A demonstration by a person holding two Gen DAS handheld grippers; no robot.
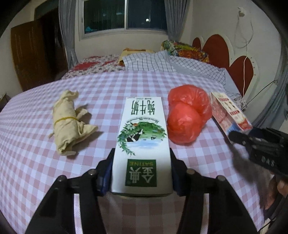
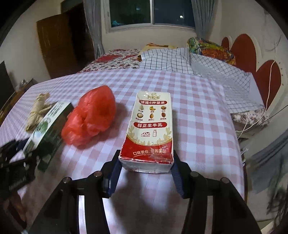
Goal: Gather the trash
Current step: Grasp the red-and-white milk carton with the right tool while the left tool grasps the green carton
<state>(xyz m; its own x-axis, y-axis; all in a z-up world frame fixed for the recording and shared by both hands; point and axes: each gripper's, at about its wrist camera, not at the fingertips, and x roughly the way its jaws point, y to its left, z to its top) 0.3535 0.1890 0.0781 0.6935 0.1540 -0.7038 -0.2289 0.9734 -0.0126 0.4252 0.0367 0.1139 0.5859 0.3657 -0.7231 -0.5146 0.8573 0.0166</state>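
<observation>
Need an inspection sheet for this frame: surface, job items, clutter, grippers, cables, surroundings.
Surface: pink checked tablecloth, no spills seen.
Job's things: green milk carton in left gripper; red milk carton in right gripper; red bag between the cartons; paper wad with a rubber band, farthest left.
Clutter: nothing seen.
Grippers: both shut on cartons.
Cables: white cord on the wall, off the table.
Surroundings: bed, window, wooden door.

You have two cartons on the checked tablecloth (image 1: 36, 126): one green-and-white milk carton (image 1: 142, 144) and one red-and-white milk carton (image 2: 151, 129). Add one red plastic bag (image 1: 187, 115) and one crumpled paper wad (image 1: 68, 122) bound by one rubber band (image 1: 65, 118).
</observation>
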